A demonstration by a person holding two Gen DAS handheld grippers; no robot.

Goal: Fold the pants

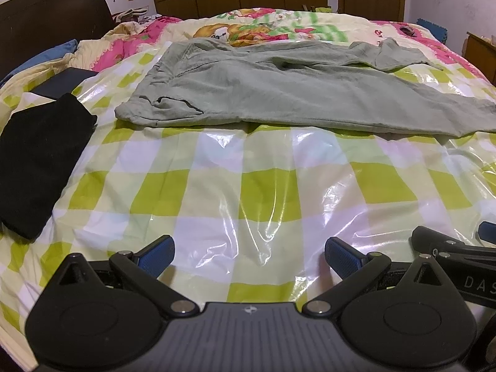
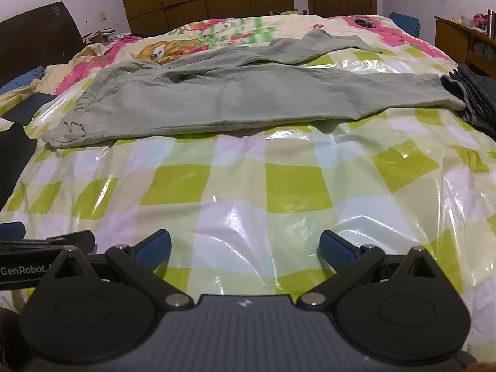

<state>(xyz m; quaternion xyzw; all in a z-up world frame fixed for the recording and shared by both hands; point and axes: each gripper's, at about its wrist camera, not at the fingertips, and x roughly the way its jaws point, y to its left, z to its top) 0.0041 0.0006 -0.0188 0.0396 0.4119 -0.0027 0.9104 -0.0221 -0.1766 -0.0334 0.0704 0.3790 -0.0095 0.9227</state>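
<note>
Pants [image 1: 279, 93] spread flat across bed's middle, legs toward right edge | left gripper [image 1: 249, 255] and right gripper [image 2: 245, 248] spread wide, empty, near front edge | step: pre-grasp approach | next: likely pinch waistband and hem.

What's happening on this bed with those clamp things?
A person holds two black two-finger tools, the left tool and the right tool, both open and empty above the green-checked plastic sheet. Grey-green cloth pants lie spread flat across the bed, unfolded and untouched. A folded black garment sits to the left.
</note>
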